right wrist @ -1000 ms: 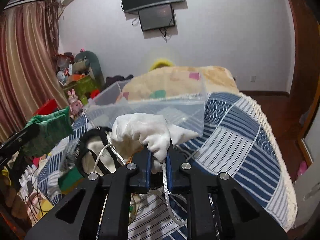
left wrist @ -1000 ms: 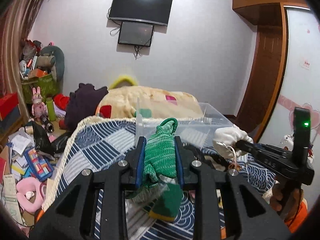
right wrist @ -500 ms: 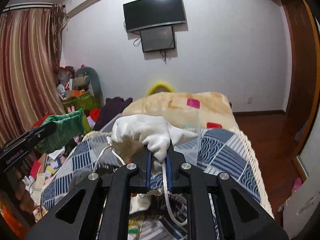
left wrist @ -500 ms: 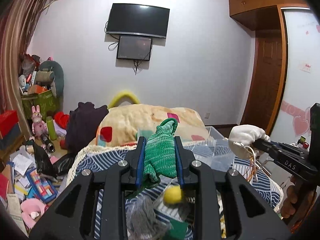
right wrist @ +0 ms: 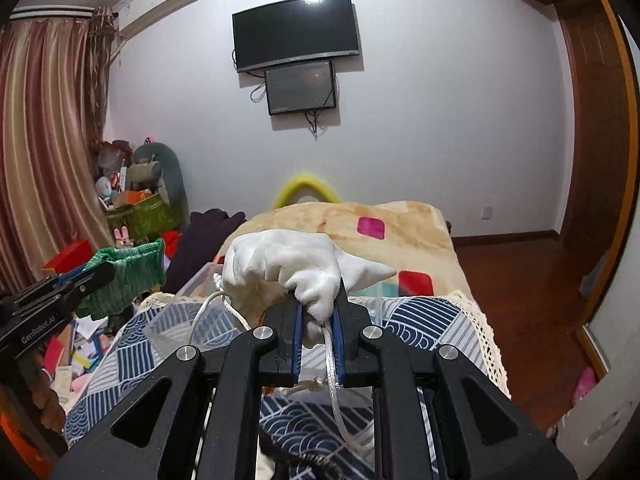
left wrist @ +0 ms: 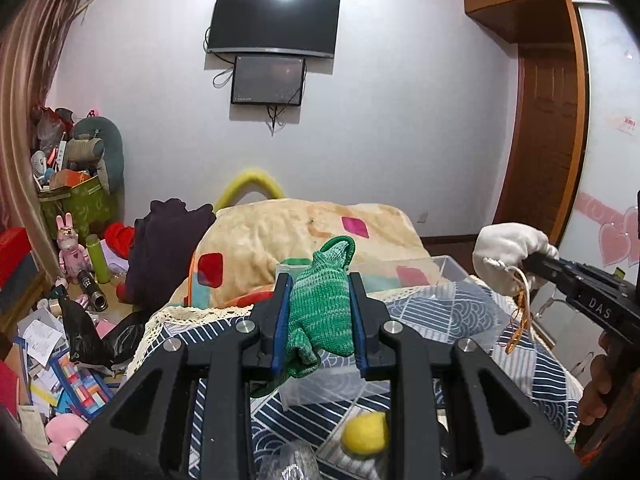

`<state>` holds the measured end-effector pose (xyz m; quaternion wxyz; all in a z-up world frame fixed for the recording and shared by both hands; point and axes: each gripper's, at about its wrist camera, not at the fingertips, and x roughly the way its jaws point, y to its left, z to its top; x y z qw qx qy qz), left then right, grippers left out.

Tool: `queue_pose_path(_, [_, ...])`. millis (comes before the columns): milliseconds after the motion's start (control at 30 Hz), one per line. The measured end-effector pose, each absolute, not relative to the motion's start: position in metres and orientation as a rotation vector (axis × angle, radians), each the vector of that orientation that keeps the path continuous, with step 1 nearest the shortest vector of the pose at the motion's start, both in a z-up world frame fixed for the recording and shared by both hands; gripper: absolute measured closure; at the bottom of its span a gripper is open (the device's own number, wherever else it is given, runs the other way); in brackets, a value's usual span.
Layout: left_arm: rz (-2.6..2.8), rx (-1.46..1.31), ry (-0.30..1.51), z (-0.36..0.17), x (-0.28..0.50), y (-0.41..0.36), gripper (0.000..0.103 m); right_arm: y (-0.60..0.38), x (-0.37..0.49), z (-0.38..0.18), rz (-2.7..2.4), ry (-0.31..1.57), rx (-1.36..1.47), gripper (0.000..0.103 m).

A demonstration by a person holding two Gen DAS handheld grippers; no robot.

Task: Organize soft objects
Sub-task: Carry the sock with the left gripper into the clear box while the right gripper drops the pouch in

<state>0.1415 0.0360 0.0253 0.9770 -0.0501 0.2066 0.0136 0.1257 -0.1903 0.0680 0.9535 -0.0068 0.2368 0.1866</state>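
Both grippers have risen since a second ago, so I now look across the bed at the wall-mounted TV rather than down at the quilt. My left gripper pinches the green knitted pouch above the clear plastic bin on the blue patterned quilt. My right gripper is clamped on the white drawstring bag, its cord dangling over the same quilt, off to the pouch's right.
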Motion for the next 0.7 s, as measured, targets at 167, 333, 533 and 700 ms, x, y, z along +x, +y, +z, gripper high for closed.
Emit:
queue_pose_path(167, [0.006,-0.11,0.486,0.013,0.166,0.038,0.076,-0.185,0.142,0.06,0.371,0.513,-0.016,0.092])
queue_pose_path(333, [-0.013,-0.123,0.562,-0.004,0.191,0.042,0.076,-0.175,0.158,0.05,0.37,0.556,-0.026,0.092])
queue_pose_path(533, [-0.041,-0.126,0.624,-0.015,0.209,0.04,0.076,-0.164,0.173,0.029,0.366,0.635,-0.065,0.092])
queue_pose_path(700, [-0.049,-0.089,0.656,-0.02,0.218,0.027,0.076,-0.16,0.185,0.014,0.365,0.715,-0.09,0.092])
